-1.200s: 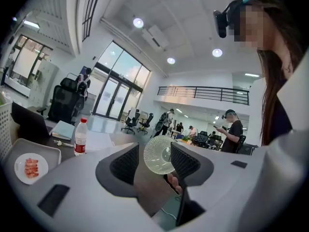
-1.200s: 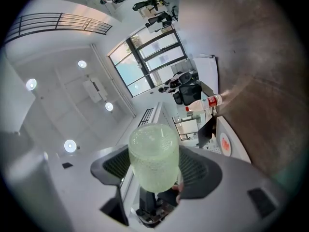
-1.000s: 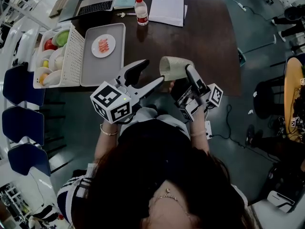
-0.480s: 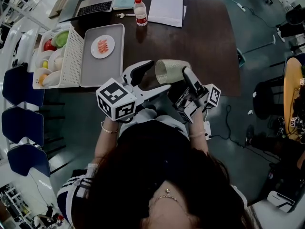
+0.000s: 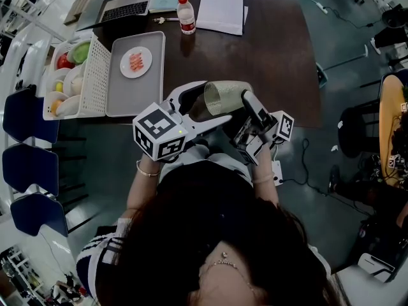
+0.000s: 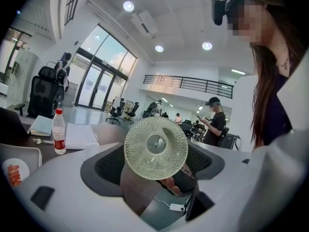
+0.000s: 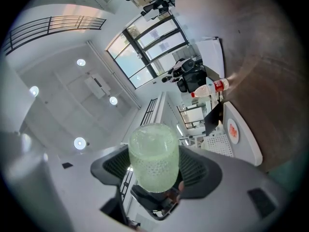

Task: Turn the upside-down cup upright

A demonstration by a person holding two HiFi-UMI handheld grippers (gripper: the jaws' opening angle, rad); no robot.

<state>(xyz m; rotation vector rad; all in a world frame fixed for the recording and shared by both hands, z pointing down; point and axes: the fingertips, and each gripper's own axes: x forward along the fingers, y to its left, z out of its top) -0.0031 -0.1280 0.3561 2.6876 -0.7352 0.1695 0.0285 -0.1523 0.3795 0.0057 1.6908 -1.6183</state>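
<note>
A pale green, bumpy glass cup (image 5: 224, 97) lies on its side in the air above the table's near edge. My right gripper (image 5: 244, 102) is shut on its sides, and its pads flank the cup (image 7: 153, 154) in the right gripper view. The cup's round base (image 6: 155, 148) faces my left gripper (image 5: 201, 108). That gripper's jaws have just been opening and now stand wide, one on each side of the base end without touching it. Its dark pads (image 6: 109, 166) show a gap to the glass.
The dark brown table (image 5: 268, 50) carries a grey tray (image 5: 121, 97) with a small plate (image 5: 136, 61), a white basket (image 5: 95, 81) of bowls and fruit, a water bottle (image 5: 185, 14), papers (image 5: 220, 7) and a laptop (image 5: 122, 10). Blue chairs (image 5: 25, 164) stand at the left.
My left gripper has moved right and its jaws have spread, so the cup's base end now sits between them. The cup and right gripper have shifted slightly left.
</note>
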